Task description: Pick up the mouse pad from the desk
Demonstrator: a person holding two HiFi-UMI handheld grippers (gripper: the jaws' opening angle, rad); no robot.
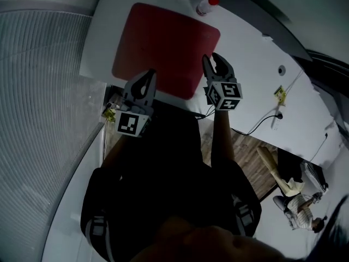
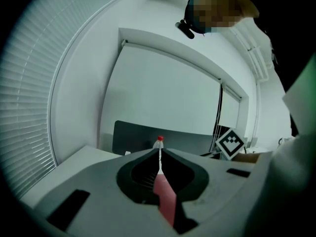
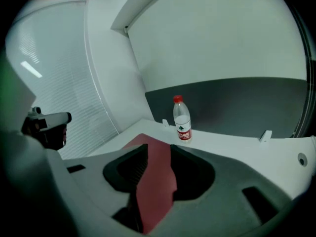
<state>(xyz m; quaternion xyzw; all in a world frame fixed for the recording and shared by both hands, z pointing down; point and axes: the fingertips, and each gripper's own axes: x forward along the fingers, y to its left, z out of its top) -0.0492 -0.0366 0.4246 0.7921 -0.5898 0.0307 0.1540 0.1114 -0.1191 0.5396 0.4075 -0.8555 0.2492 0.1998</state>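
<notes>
The red mouse pad (image 1: 163, 45) lies flat on the white desk (image 1: 248, 53), and its near edge faces me. My left gripper (image 1: 146, 79) hovers at the pad's near left edge with its jaws shut and nothing between them. In the left gripper view the pad (image 2: 165, 199) shows as a red sliver past the closed left gripper (image 2: 159, 152). My right gripper (image 1: 217, 64) is over the pad's near right corner. In the right gripper view the jaws of the right gripper (image 3: 159, 149) stand apart, and the pad (image 3: 155, 181) lies beyond them, not pinched.
A clear water bottle with a red cap (image 1: 207, 4) (image 3: 181, 120) stands upright just beyond the pad's far right corner. A dark partition (image 3: 237, 102) backs the desk. Window blinds (image 1: 43, 64) run along the left. A cable (image 1: 267, 121) and a grommet hole (image 1: 282, 70) are at the right.
</notes>
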